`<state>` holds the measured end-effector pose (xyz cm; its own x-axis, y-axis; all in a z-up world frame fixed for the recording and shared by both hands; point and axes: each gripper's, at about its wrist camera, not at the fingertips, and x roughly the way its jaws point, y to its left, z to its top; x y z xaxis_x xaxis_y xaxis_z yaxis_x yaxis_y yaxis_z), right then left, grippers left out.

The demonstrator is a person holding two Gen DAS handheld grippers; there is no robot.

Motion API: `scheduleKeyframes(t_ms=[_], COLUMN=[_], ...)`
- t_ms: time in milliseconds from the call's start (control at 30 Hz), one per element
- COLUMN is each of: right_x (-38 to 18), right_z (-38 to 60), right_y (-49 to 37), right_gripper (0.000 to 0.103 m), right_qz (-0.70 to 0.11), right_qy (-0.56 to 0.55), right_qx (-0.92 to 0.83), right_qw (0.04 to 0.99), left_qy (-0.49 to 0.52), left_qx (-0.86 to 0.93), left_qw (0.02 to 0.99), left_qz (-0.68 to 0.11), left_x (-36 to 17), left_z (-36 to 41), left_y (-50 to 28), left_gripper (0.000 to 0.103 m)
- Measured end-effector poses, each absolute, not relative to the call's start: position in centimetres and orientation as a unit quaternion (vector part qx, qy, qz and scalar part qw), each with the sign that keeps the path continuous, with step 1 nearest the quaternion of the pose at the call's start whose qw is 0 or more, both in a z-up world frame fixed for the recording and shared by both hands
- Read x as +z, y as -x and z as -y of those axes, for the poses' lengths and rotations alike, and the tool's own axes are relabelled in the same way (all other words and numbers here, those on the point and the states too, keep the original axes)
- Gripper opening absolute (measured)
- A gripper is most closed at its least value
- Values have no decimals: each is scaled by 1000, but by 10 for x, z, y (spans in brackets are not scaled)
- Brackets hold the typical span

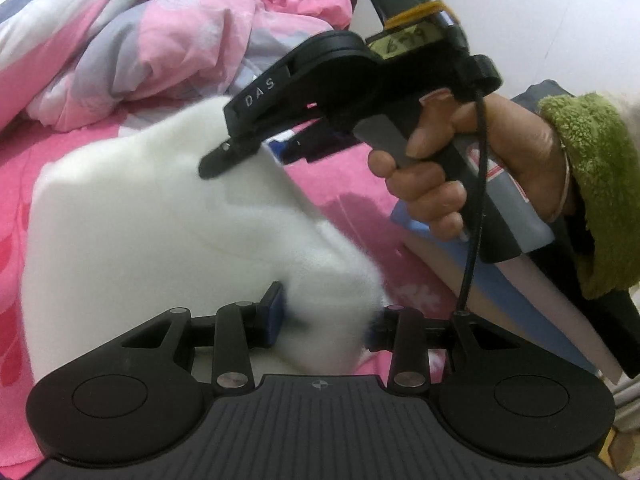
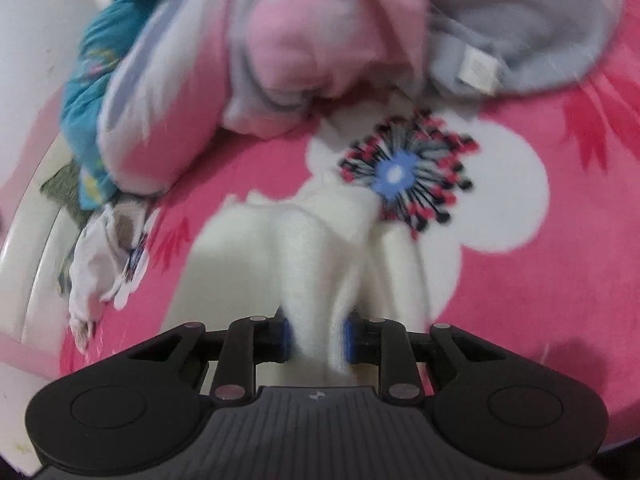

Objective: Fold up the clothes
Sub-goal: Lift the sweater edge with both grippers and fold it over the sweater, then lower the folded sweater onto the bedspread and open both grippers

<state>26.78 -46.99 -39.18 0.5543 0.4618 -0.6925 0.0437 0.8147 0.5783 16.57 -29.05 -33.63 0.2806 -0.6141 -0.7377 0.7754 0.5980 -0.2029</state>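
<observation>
Folding is midway: your left claw [image 1: 326, 322] and right claw [image 2: 316, 338] each clamp the white fleece [image 1: 140, 220], bunched on the bed [image 2: 560, 280]; quilt [image 2: 240, 60] at 12 o'clock untouched.

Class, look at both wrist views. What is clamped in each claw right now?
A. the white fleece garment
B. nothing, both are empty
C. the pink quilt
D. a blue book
A: the left claw and the right claw each pinch a fold of the white fleece garment between their blue pads.
</observation>
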Motion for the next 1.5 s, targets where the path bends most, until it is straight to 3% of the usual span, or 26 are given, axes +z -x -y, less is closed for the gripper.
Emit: scheduleKeyframes(t_ms=[233, 300, 400, 500, 667, 767, 1000, 1033, 1067, 1233, 1400, 1500], right_x=[-381, -392, -403, -380, -318, -298, -344, -353, -361, -333, -338, -350], right_z=[453, 457, 479, 484, 466, 454, 461, 460, 458, 435, 424, 424], right_y=[-282, -286, -291, -286, -256, -236, -231, -233, -235, -232, -224, -221], right_gripper=[26, 27, 31, 44, 45, 44, 41, 38, 27, 20, 19, 24], right_qz=[-435, -459, -486, -491, -455, -487, -609, -619, -627, -590, -573, -576], right_qy=[-221, -204, -267, -245, -124, -110, -244, -249, -253, -124, -5, 3], right_qx=[172, 152, 136, 103, 137, 173, 143, 143, 145, 195, 193, 187], right_qw=[855, 851, 821, 830, 871, 849, 741, 731, 722, 773, 796, 796], left_qy=[-93, -104, -94, -51, -10, -17, -102, -114, -124, -134, -138, -133], left_qx=[-413, -409, -399, -383, -367, -354, -301, -300, -303, -315, -317, -311], left_qw=[807, 810, 817, 829, 845, 854, 873, 872, 871, 869, 870, 872], left_qz=[-412, -406, -405, -404, -389, -382, -369, -369, -365, -357, -351, -354], left_x=[-338, -345, -340, -329, -302, -293, -310, -318, -322, -324, -323, -313], left_z=[297, 306, 314, 306, 281, 260, 216, 214, 212, 211, 211, 199], left_y=[-165, -159, -158, -159, -150, -142, -149, -151, -151, -150, -142, -139], left_gripper=[42, 53, 65, 65, 65, 65, 65, 65, 65, 65, 65, 65])
